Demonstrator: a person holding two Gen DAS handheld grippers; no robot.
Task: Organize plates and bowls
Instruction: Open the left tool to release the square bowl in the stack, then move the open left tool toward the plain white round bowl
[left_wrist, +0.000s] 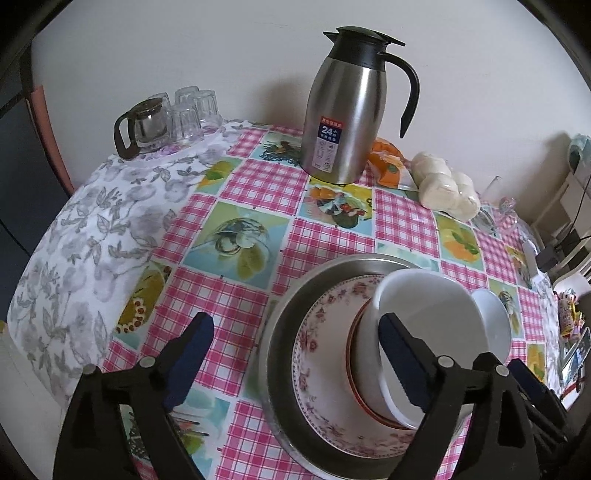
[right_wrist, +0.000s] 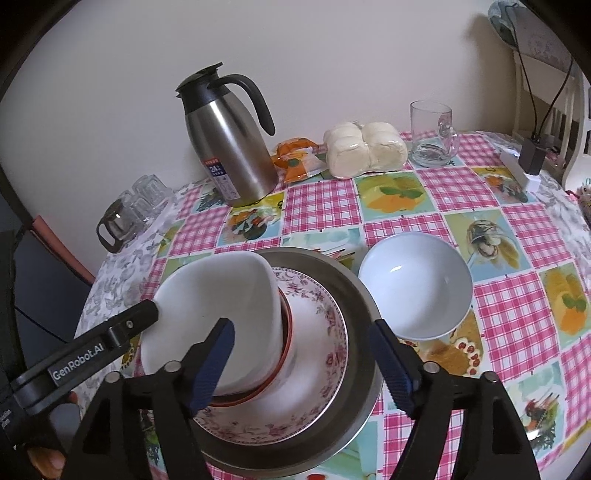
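We read "GenRobot.AI" on the left gripper (right_wrist: 147, 314) and "24" on the steel jug's (right_wrist: 229, 147) label; smaller print is unreadable. Both grippers gape wide, gripping nothing. The stack's white bowl (right_wrist: 221, 314) seems to touch the left gripper; the right gripper (right_wrist: 304, 365) straddles the flowered plate (right_wrist: 321, 339). Another bowl (right_wrist: 415, 291) sits right.

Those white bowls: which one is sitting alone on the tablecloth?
The shallow white bowl right of the steel pan. The other white bowl is stacked on the plates inside that pan.
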